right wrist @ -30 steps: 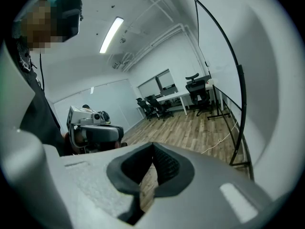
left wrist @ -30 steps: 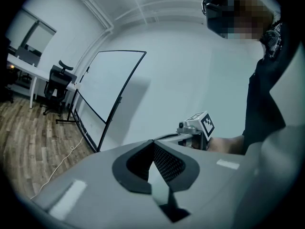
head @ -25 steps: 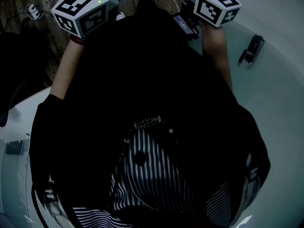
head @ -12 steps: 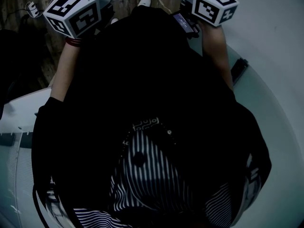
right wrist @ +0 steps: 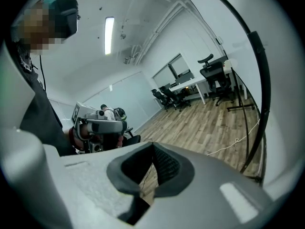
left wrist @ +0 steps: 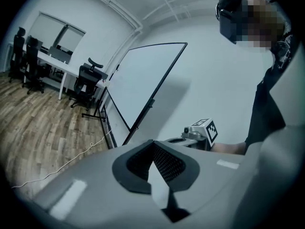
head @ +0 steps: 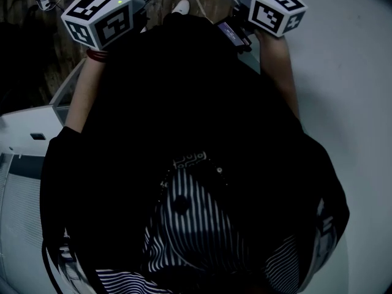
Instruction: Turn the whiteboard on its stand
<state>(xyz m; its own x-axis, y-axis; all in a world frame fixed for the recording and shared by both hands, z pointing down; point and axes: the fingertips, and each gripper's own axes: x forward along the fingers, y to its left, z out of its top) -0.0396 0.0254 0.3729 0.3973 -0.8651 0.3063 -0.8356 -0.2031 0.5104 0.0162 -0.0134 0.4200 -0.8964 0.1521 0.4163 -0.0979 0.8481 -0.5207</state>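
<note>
The whiteboard (left wrist: pixel 143 80) stands tilted in its black frame on a wheeled stand, ahead of my left gripper (left wrist: pixel 153 144) and apart from it. That gripper is shut with nothing between its pads. My right gripper (right wrist: pixel 152 149) is also shut and empty. The board's black frame edge (right wrist: pixel 259 75) curves past close on its right. Each gripper shows in the other's view: the right gripper (left wrist: pixel 200 130) and the left gripper (right wrist: pixel 97 125). In the head view both marker cubes (head: pixel 101 17) (head: pixel 277 10) are held up in front of the person's black-clad body. A white surface (head: pixel 349 72) fills the right side.
Desks and black office chairs (left wrist: pixel 28 61) stand by the windows at the back, and chairs (right wrist: pixel 209 78) show in the right gripper view too. A white cable (left wrist: pixel 71 161) trails over the wooden floor. The stand's foot (left wrist: pixel 93 114) rests on the floor.
In the head view the white surface at right has swept past, and the dark object on it slid down and out of sight. The white panel at lower left shifted. Both grippers stayed raised.
</note>
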